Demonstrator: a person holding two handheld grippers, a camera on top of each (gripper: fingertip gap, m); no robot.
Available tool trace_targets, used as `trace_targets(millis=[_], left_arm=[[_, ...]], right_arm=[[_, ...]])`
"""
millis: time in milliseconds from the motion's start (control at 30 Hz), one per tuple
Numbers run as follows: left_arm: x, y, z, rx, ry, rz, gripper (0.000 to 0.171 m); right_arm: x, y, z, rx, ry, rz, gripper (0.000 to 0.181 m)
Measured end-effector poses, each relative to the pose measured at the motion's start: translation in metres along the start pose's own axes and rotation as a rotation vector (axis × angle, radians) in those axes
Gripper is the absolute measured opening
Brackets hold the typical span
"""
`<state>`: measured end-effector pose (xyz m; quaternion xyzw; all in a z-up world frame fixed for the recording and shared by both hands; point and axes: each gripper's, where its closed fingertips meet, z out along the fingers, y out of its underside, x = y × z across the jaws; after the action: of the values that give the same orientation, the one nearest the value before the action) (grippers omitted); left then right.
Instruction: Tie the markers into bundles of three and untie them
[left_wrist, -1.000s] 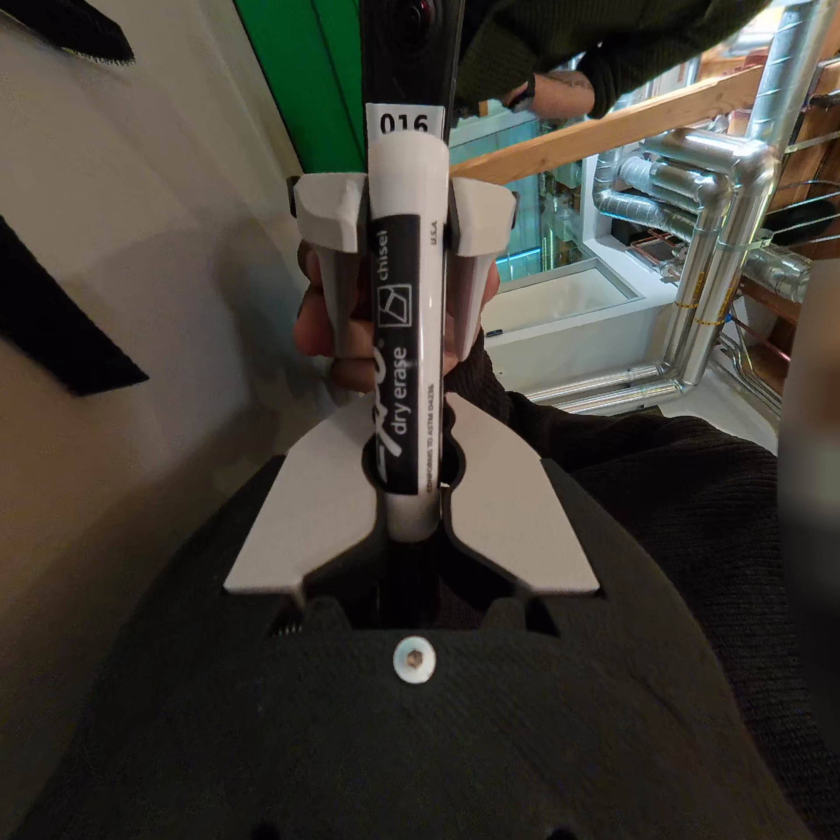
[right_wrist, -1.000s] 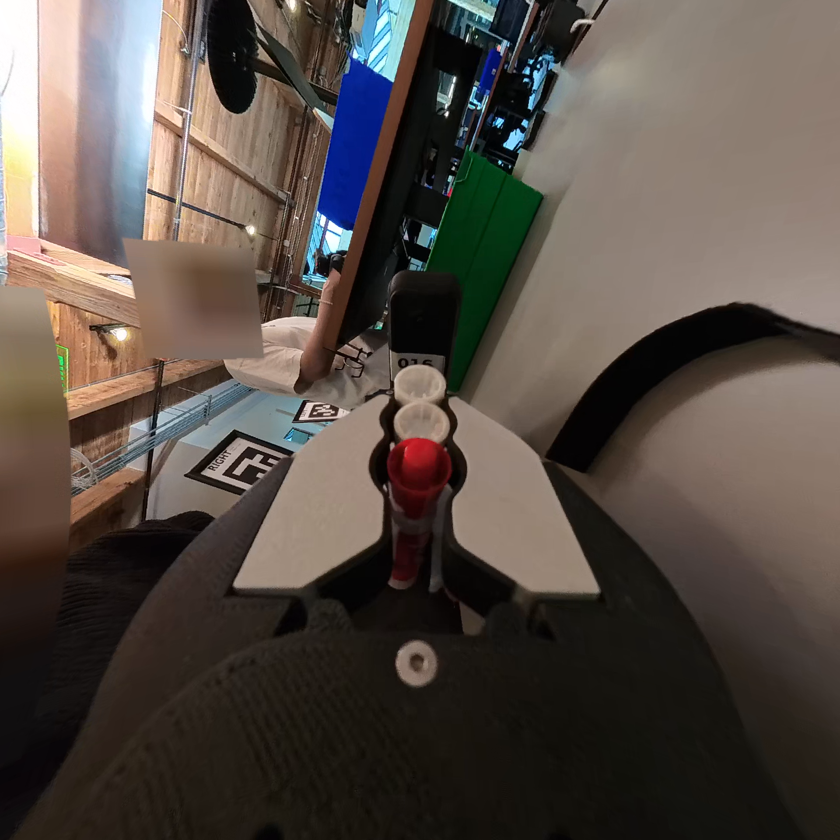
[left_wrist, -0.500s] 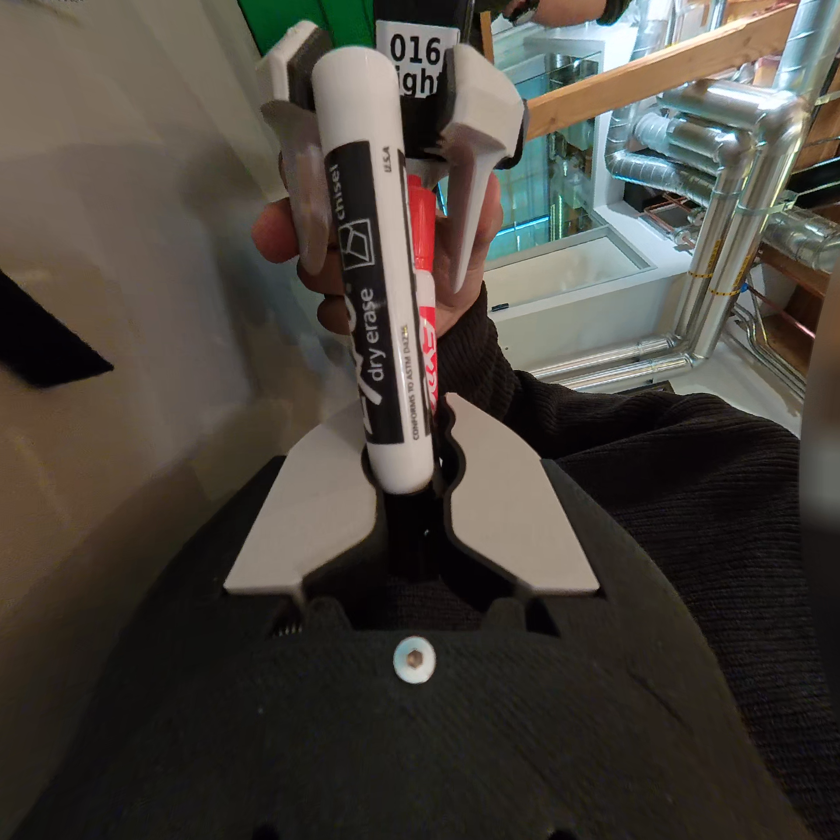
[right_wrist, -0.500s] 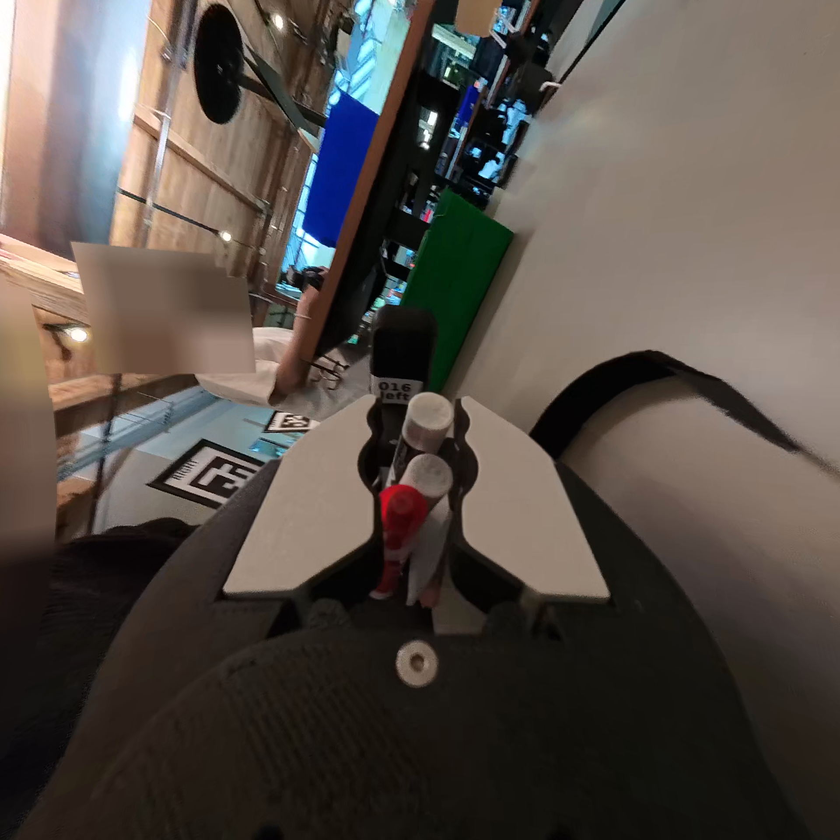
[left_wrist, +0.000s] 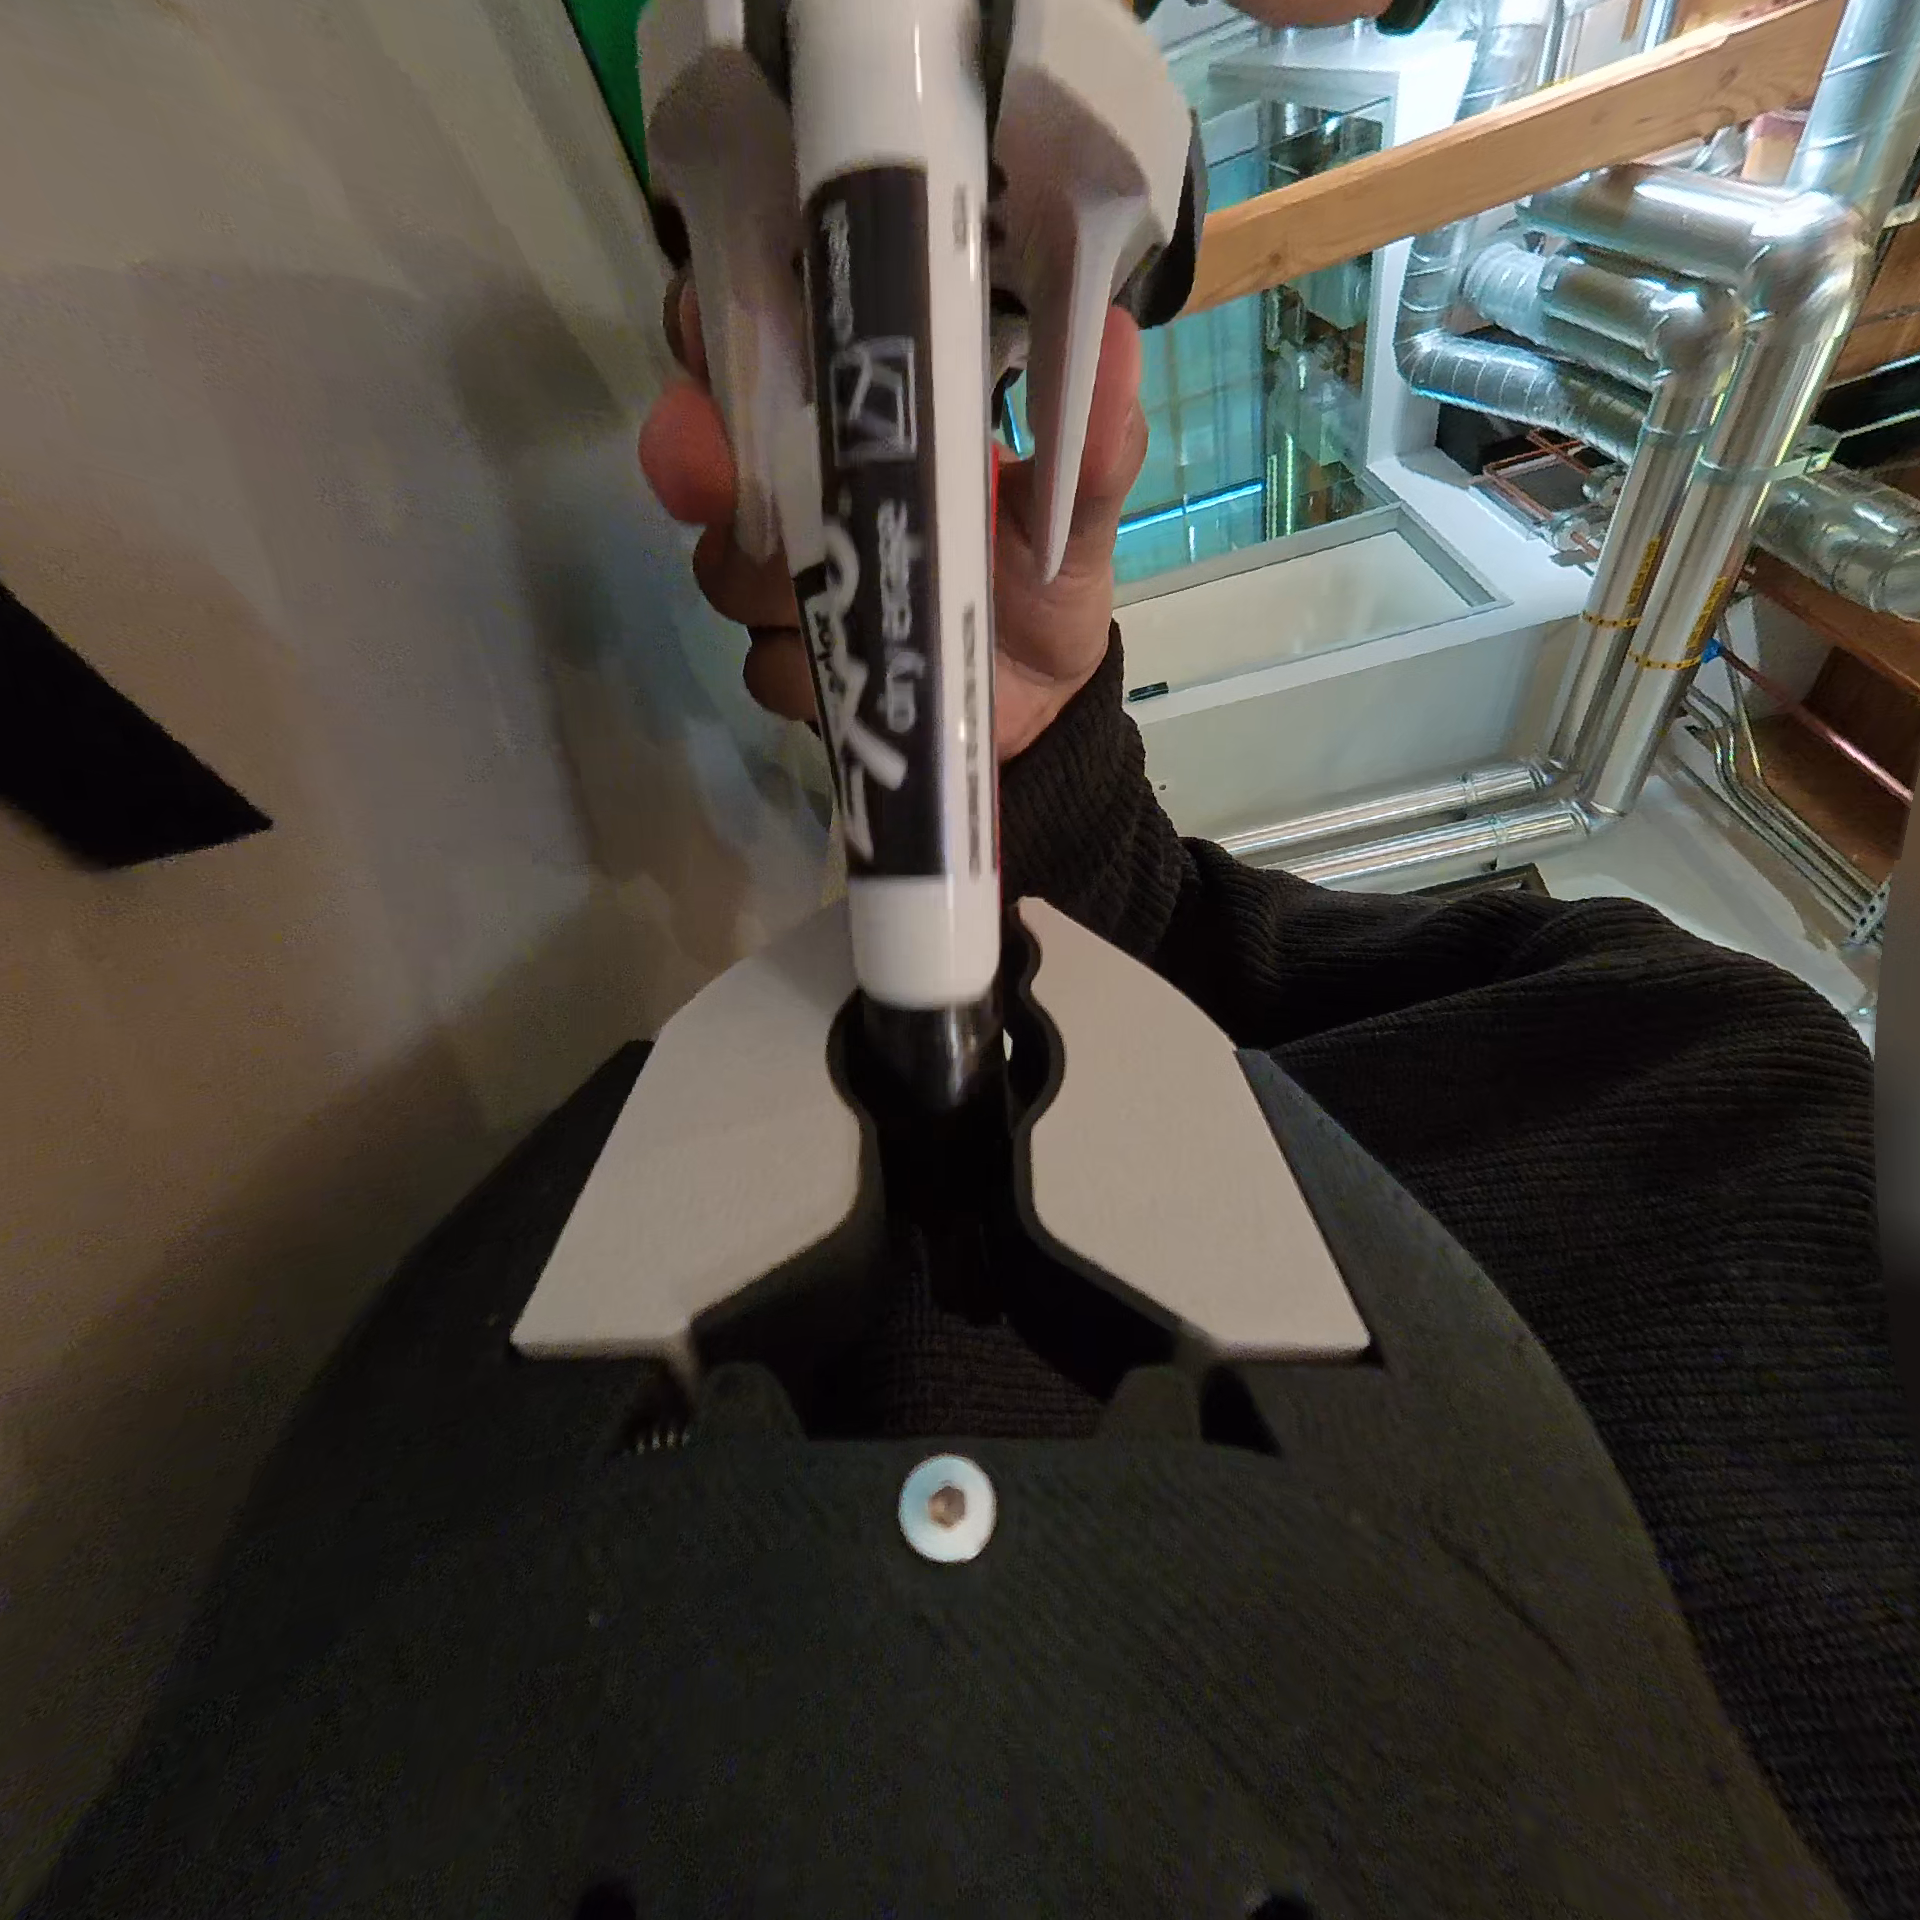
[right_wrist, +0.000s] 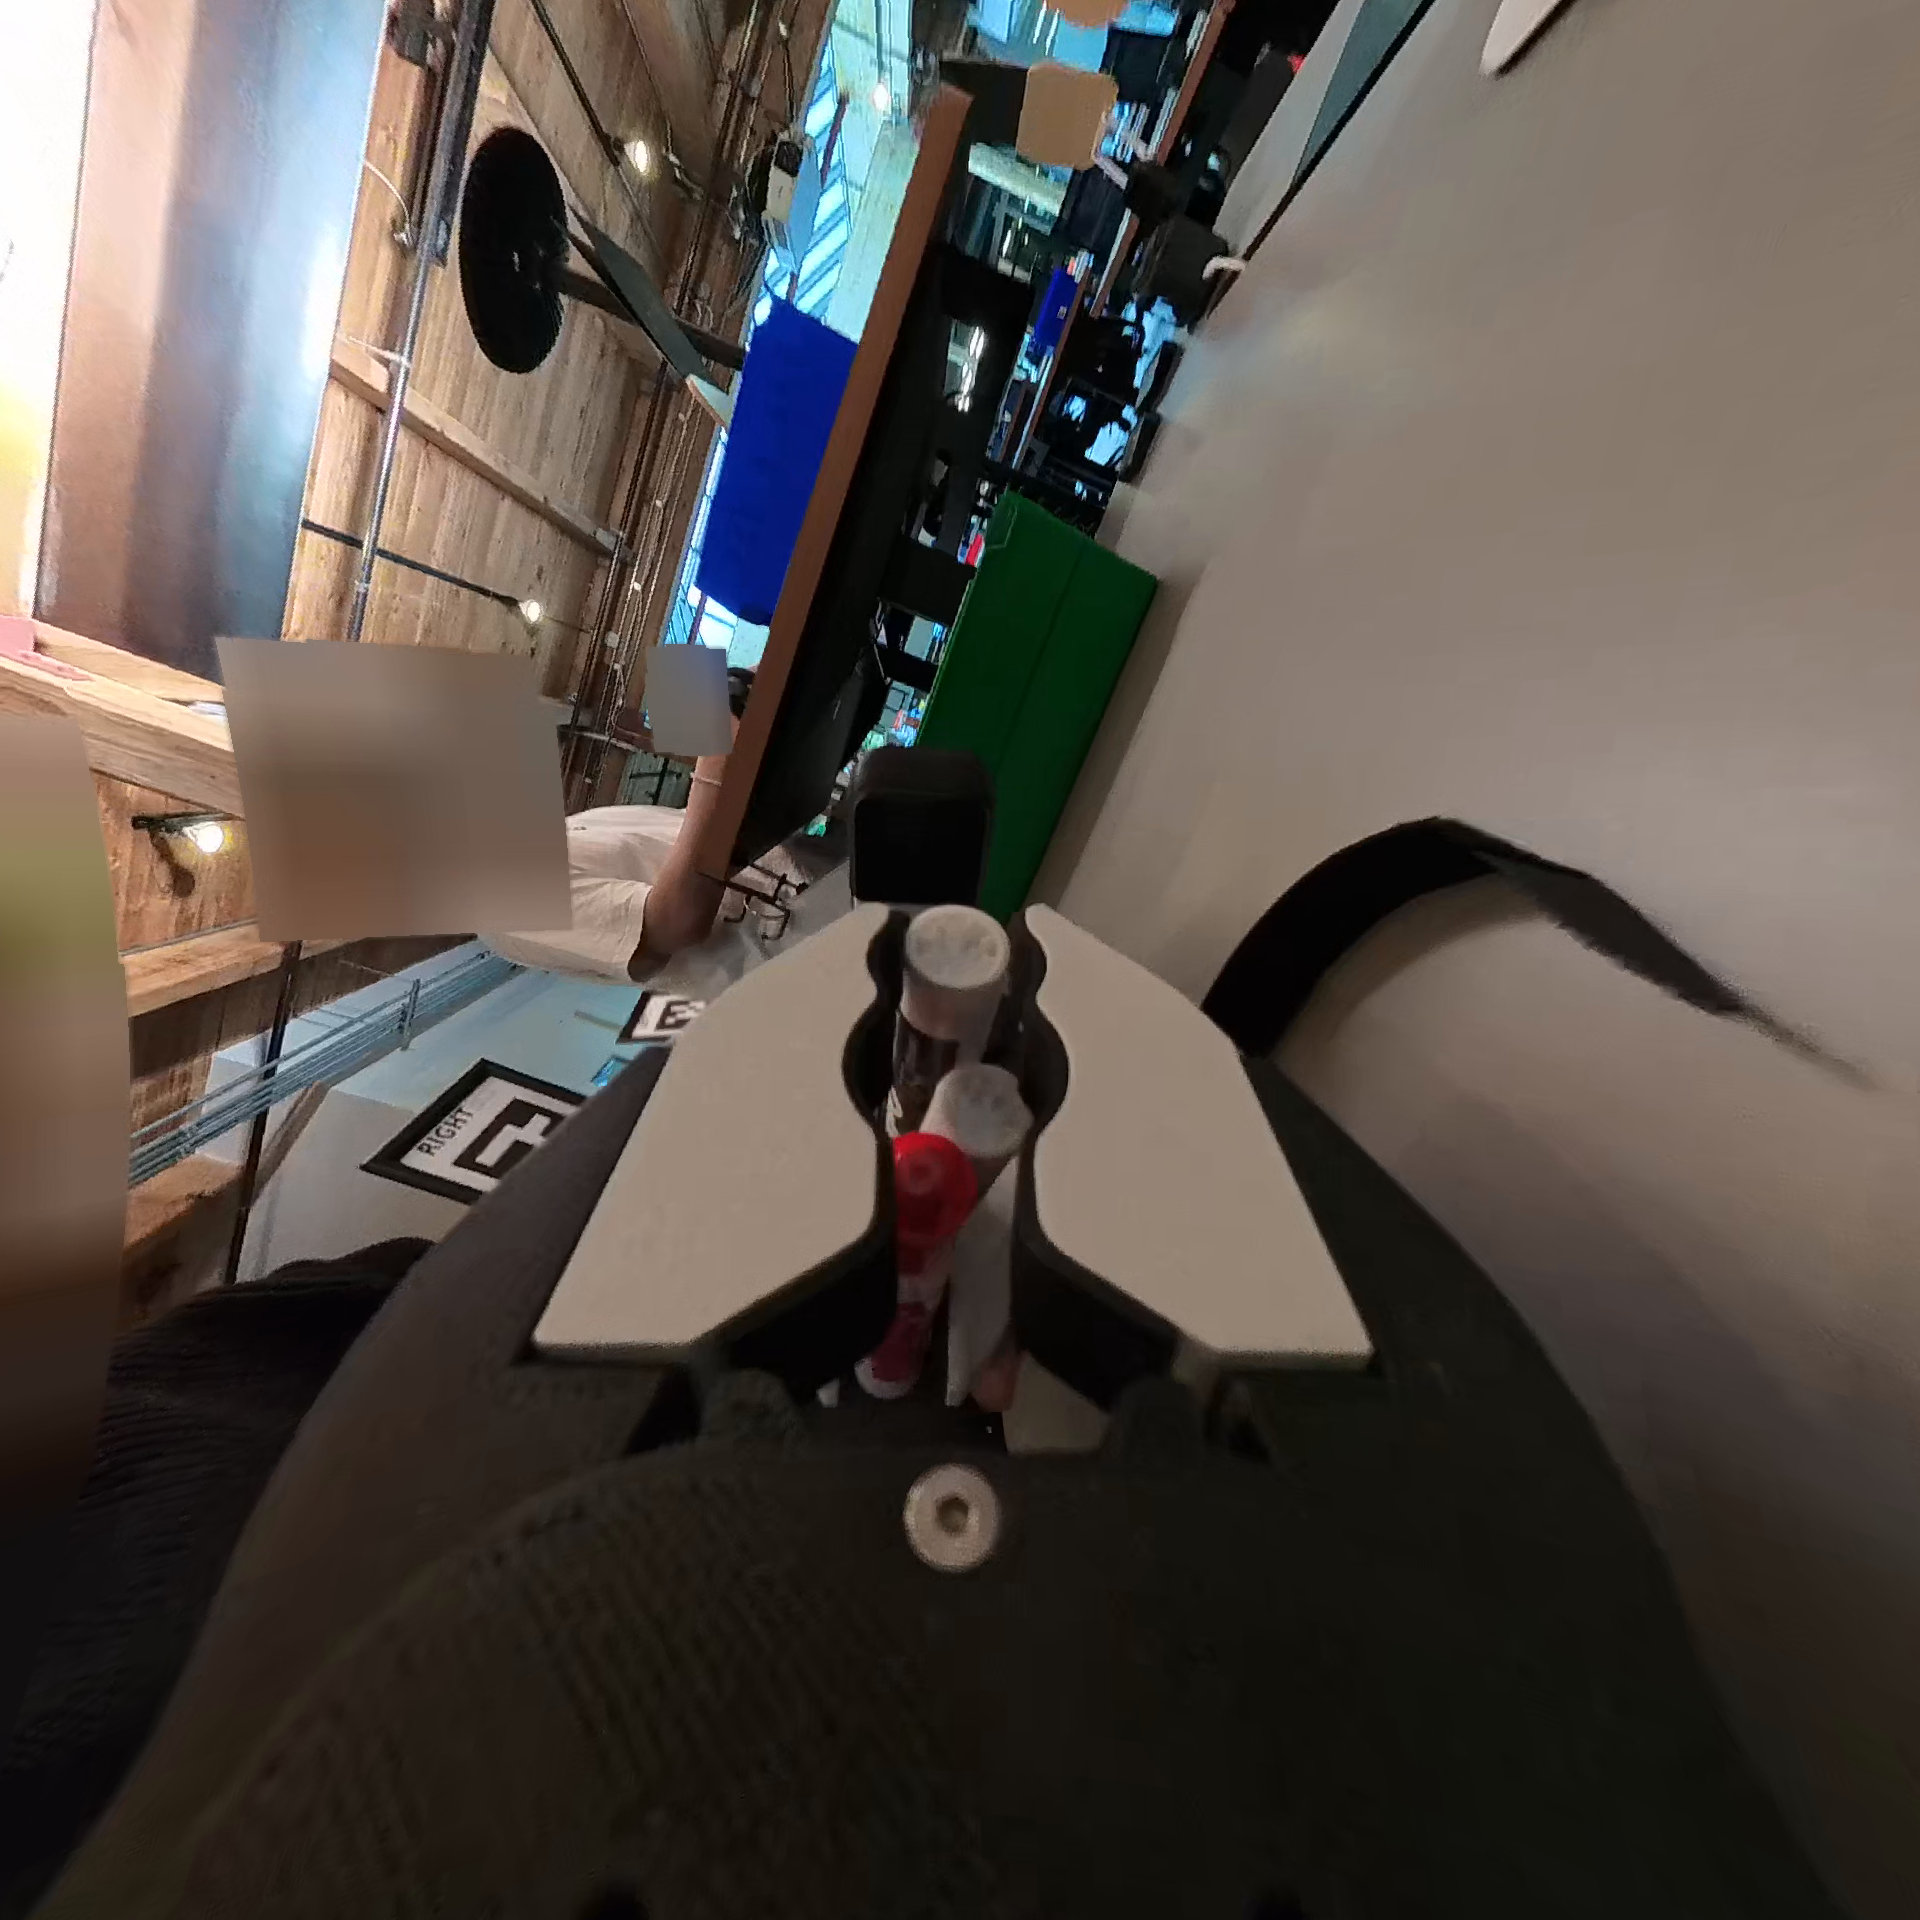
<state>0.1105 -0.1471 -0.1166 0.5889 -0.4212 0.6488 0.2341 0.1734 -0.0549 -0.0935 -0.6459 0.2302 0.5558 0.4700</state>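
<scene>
1. Left wrist view: a black strap (left_wrist: 114, 769) lies on the pale bench (left_wrist: 312, 520) at the far left
2. The left hand-held gripper (left_wrist: 930, 997) is clenched on the black cap end of a black-labelled marker (left_wrist: 899, 582); its white barrel, wrapped in a black label, runs away from the camera
3. A sliver of a red marker (left_wrist: 995, 665) shows just behind that barrel
4. The far ends of the markers sit between the white fingers of the right hand-held gripper (left_wrist: 909, 94), held by a hand (left_wrist: 1070, 561) in a dark knitted sleeve
5. Right wrist view: the right hand-held gripper (right_wrist: 951, 997) is clamped on the markers, seen end-on: two white butt ends (right_wrist: 956, 951) stacked, and a red one (right_wrist: 930, 1184) nearest the camera
6. A curved black strap (right_wrist: 1351, 883) rests on the bench to the right
</scene>
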Motion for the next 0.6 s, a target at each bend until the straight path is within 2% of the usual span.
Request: trace_targets(millis=[200,600], left_arm=[[-0.004,0.005,0.002,-0.024,-0.011,-0.008,0.02],[-0.005,-0.002,-0.005,0.011,-0.01,-0.015,0.019]], right_arm=[[-0.008,-0.026,-0.018,0.127,-0.061,0.038,0.019],[-0.01,-0.039,-0.034,0.168,-0.061,0.015,0.019]])
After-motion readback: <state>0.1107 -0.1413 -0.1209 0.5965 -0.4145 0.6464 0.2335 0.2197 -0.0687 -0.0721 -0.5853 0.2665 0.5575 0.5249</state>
